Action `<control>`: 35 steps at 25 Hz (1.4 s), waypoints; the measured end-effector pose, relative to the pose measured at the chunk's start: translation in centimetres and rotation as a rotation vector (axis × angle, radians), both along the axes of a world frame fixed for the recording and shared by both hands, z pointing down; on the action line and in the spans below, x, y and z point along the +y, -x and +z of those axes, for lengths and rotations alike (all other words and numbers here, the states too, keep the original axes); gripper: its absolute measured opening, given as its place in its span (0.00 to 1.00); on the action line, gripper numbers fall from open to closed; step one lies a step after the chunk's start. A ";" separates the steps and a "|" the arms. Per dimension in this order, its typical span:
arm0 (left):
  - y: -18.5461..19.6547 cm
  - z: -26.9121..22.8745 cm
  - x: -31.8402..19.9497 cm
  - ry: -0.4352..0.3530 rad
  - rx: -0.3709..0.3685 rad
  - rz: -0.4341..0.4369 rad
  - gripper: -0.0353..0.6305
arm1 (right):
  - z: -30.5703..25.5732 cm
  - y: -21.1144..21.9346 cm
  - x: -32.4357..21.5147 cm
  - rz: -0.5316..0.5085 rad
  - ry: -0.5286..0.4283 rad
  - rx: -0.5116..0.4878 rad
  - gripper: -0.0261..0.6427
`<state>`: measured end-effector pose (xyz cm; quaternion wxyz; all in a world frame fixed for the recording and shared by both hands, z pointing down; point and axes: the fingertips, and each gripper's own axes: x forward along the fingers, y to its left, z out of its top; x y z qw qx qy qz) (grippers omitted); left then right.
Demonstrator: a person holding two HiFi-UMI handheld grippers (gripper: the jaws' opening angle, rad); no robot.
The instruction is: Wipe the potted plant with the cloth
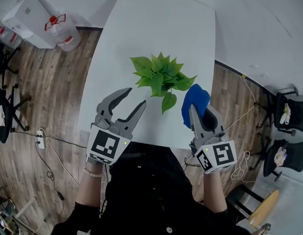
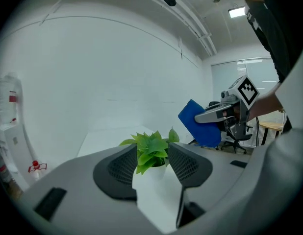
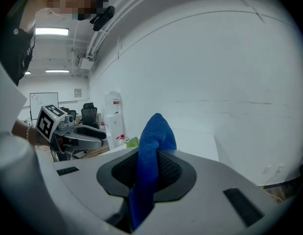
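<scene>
Blue cloth (image 1: 194, 102), right of centre in the head view, is clamped in the right gripper (image 1: 198, 119). In the right gripper view the jaws are pressed together on it. The fabric is bunched into a narrow fold that stands up past the pads, and more of it hangs below them. The weave looks like terry or microfibre. In the head view the cloth's upper edge sits just beside the plant's rightmost leaves; I cannot tell whether it touches them.

Left gripper (image 1: 136, 97), lower left of centre, has its jaws apart, roughly half spread, with nothing gripped. In the left gripper view the foliage shows through the gap between the pads but lies beyond them, clear of both. The head view has the jaw tips near the lower-left leaves, not touching.

Potted plant (image 1: 160, 77) is at frame centre, on the white table (image 1: 156, 23), towards its near edge. The leaves are bright green, broad and pointed, and spread in a low rosette. One larger leaf droops towards the bottom of the frame. The pot is hidden under the foliage from above.

A wood floor (image 1: 53, 97) flanks the table on the left.
</scene>
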<state>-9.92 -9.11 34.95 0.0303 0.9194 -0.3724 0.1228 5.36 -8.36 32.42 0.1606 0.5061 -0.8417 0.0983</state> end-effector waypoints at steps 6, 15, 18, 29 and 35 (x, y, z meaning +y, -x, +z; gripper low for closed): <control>-0.9 2.8 -0.3 0.060 -0.046 0.015 0.45 | 2.3 -1.4 -0.6 0.019 0.069 -0.030 0.18; -2.5 9.5 -0.4 0.181 -0.138 0.002 0.52 | 4.8 -4.9 -1.7 0.044 0.125 -0.019 0.18; -3.2 11.2 -1.0 0.222 -0.130 0.001 0.55 | 5.8 -5.9 -2.3 0.042 0.146 -0.009 0.18; -6.0 16.3 -3.0 0.289 -0.157 -0.029 0.58 | 10.3 -8.5 -4.6 -0.019 0.230 0.036 0.18; -7.4 17.3 -4.0 0.288 -0.161 -0.035 0.58 | 13.1 -8.8 -6.1 -0.096 0.286 0.050 0.18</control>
